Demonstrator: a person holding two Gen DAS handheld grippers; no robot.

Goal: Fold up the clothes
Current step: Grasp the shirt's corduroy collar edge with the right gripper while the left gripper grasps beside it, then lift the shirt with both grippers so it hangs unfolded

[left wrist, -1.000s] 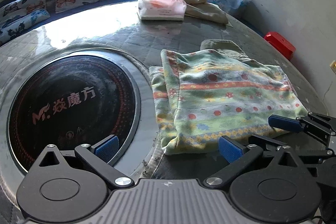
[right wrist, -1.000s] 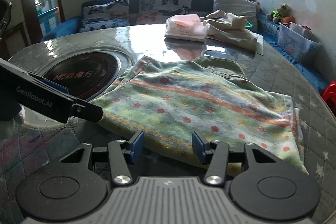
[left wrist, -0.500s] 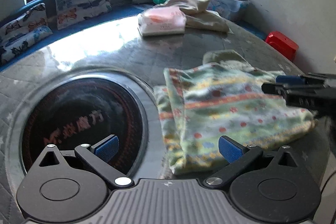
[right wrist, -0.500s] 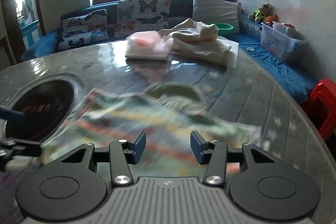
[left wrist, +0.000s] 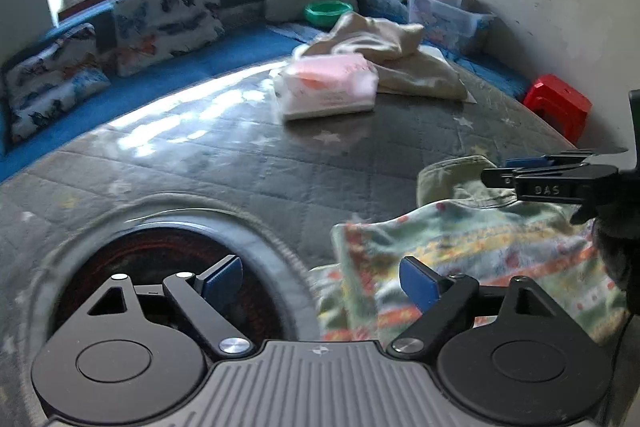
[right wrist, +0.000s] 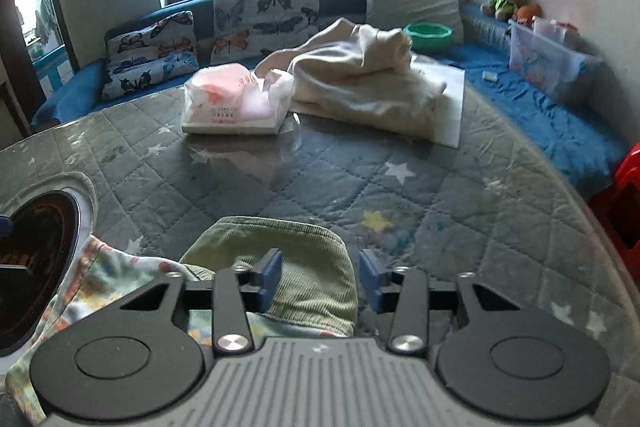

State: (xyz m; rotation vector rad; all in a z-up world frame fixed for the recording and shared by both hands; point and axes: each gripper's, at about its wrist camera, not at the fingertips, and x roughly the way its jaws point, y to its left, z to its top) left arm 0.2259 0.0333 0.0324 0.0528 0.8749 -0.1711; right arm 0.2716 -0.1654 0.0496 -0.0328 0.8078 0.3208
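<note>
A folded patterned garment (left wrist: 472, 259) with green, orange and red stripes lies on the quilted round table (left wrist: 240, 155), with a green ribbed collar (left wrist: 448, 179) at its far edge. My left gripper (left wrist: 320, 277) is open and empty above the garment's left edge. My right gripper (right wrist: 318, 277) is open over the green collar (right wrist: 280, 247), holding nothing; it also shows from the side in the left wrist view (left wrist: 520, 169). The patterned cloth (right wrist: 96, 279) lies at lower left of the right wrist view.
A dark round hotplate (left wrist: 160, 267) is set into the table on the left. A pink-and-white packet (left wrist: 328, 89) and a heap of cream cloth (left wrist: 400, 63) lie at the far side. A blue couch with butterfly cushions (right wrist: 264, 7) and a red stool (left wrist: 560, 107) stand beyond.
Both grippers have moved forward across the garment toward its far edge. The right gripper has gone from the near hem to the green collar. Both stay open.
</note>
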